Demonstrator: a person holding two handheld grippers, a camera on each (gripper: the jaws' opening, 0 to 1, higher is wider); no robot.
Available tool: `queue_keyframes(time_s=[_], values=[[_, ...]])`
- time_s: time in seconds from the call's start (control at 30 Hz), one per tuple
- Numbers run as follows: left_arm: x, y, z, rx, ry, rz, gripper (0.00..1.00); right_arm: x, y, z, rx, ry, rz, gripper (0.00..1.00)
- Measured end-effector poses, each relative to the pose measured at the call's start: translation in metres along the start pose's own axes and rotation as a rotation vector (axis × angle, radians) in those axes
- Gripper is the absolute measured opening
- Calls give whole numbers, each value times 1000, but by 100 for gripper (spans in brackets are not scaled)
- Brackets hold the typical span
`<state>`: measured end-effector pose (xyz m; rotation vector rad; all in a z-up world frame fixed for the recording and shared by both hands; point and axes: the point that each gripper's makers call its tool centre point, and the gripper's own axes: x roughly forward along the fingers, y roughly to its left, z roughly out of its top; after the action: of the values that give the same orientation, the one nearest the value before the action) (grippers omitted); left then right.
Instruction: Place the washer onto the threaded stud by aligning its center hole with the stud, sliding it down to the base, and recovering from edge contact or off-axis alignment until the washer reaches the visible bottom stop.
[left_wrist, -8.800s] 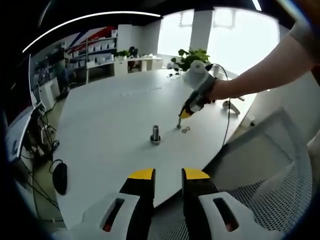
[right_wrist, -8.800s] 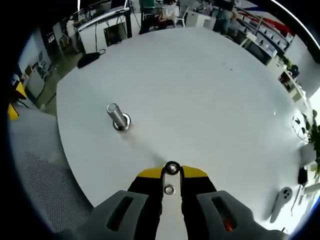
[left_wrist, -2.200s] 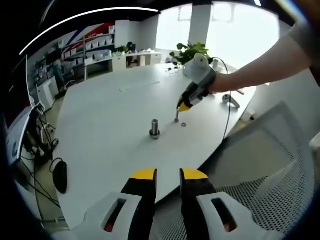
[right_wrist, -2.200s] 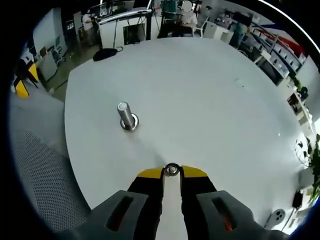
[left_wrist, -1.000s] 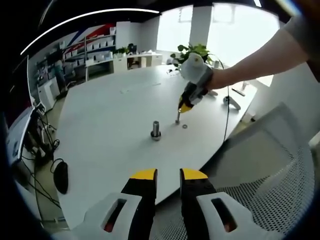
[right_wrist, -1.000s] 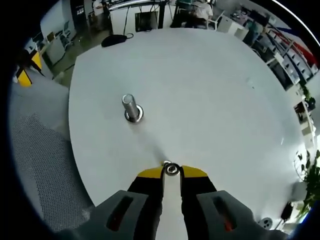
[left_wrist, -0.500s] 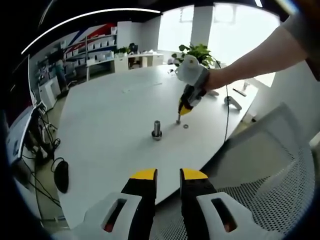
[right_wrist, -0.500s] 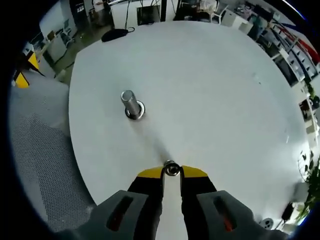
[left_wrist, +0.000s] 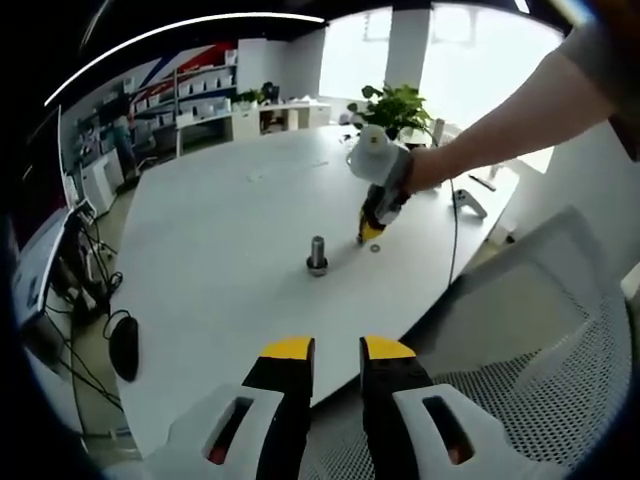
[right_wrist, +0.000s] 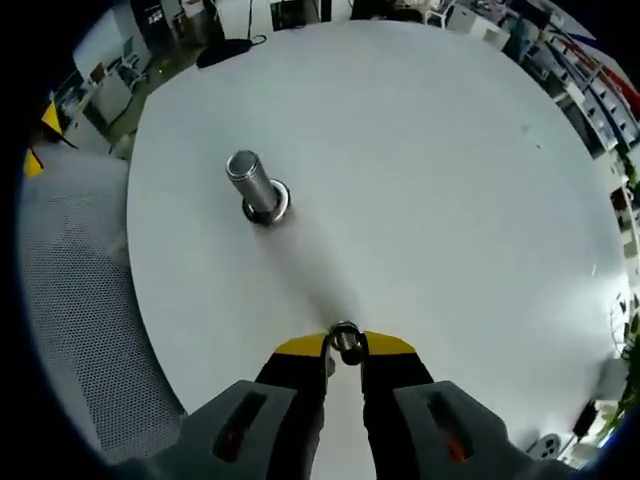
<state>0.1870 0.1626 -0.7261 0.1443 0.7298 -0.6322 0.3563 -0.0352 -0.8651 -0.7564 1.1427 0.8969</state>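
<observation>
Fingers (right_wrist: 300, 352) pinching washer (right_wrist: 344, 336) near stud (right_wrist: 252, 189)

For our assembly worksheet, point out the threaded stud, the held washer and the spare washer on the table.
threaded stud (right_wrist: 247, 172): right gripper view, top end.
held washer (right_wrist: 344, 338): right gripper view, metal ring between the jaw tips.
spare washer (left_wrist: 375, 247): left gripper view, ring on the table.

Bare table (right_wrist: 430, 170) lies between the right claw (right_wrist: 343, 345) and the upright stud (right_wrist: 250, 188).
</observation>
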Motion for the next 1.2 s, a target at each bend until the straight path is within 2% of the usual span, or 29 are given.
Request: queue_keyframes(time_s=[0.6, 0.9, 1.2], values=[[0, 0, -3, -1, 14, 4, 15, -2, 1, -2, 33, -28, 2, 18], [0, -1, -2, 6, 11, 1, 15, -7, 7, -15, 64, -12, 4, 18], [0, -1, -2, 4, 9, -1, 15, 1, 12, -22, 70, 10, 9, 18]])
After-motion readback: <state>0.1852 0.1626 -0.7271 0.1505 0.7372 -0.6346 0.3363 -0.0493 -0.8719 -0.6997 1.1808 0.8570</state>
